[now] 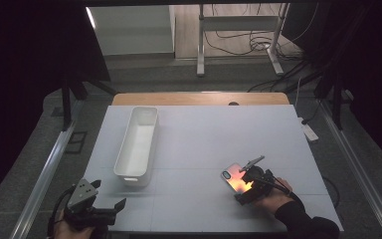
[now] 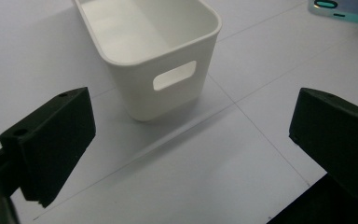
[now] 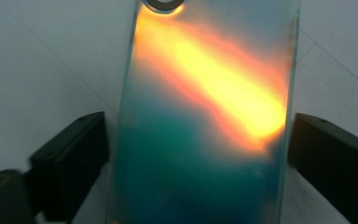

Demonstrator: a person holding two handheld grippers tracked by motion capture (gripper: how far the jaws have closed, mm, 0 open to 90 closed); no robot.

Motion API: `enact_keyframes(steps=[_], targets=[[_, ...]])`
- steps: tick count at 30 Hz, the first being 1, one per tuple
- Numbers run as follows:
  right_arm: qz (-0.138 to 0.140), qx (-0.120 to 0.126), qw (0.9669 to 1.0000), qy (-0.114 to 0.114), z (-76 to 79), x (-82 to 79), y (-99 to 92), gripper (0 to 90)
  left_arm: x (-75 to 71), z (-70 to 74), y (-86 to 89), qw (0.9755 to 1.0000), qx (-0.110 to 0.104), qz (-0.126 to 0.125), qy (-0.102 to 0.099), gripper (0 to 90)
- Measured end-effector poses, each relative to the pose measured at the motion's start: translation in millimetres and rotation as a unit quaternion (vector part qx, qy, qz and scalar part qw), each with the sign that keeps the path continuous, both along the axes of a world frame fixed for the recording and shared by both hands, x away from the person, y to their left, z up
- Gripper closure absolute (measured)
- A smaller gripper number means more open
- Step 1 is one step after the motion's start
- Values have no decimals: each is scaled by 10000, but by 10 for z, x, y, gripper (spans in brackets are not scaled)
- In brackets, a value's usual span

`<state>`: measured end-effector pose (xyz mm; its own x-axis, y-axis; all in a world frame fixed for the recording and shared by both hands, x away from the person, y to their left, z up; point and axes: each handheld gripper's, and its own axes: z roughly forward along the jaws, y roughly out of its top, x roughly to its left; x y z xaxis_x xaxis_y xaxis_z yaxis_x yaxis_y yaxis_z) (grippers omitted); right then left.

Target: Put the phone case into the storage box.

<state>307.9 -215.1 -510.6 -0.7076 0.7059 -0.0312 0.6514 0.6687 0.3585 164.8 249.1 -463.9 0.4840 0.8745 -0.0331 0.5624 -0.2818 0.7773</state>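
Phone case (image 3: 205, 116) looks light, thin, slippery; right gripper (image 3: 198, 154) jaws apart beside its long edges, not clamping.

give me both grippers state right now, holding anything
Left gripper: open, holding nothing, aimed at the white bin.
Right gripper: open, fingers either side of the phone case, not yet pressing it.

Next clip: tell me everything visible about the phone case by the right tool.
The phone case lies flat, back up, on the white table, near its front right. It looks like glossy plastic, iridescent teal with an orange-yellow glare streak and pale edges. A dark oval camera cutout sits at its far end. The right tool straddles its near end, one jaw on each long side; small gaps show, so no grip yet.
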Motion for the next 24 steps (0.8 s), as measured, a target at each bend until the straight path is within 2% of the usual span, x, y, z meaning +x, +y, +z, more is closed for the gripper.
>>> enact_keyframes(steps=[1,2,7,15,20,24], targets=[[34,19,10000,12,25,-6,-6,136,-1,1,2,10000,-6,-1,1,9],[30,27,10000,36,38,-3,-13,149,-1,1,1,10000,-6,-2,-1,9],[-21,-3,10000,37,45,0,-6,158,-3,2,-5,10000,10,-13,-15,9],[-19,43,10000,35,53,-1,-16,161,7,3,27,9999,-151,-71,25,11],[15,191,9998,-51,97,-11,-23,162,17,5,44,9996,-246,-126,72,14],[34,393,9991,-157,160,-24,-40,162,29,10,52,9990,-410,-164,91,15]])
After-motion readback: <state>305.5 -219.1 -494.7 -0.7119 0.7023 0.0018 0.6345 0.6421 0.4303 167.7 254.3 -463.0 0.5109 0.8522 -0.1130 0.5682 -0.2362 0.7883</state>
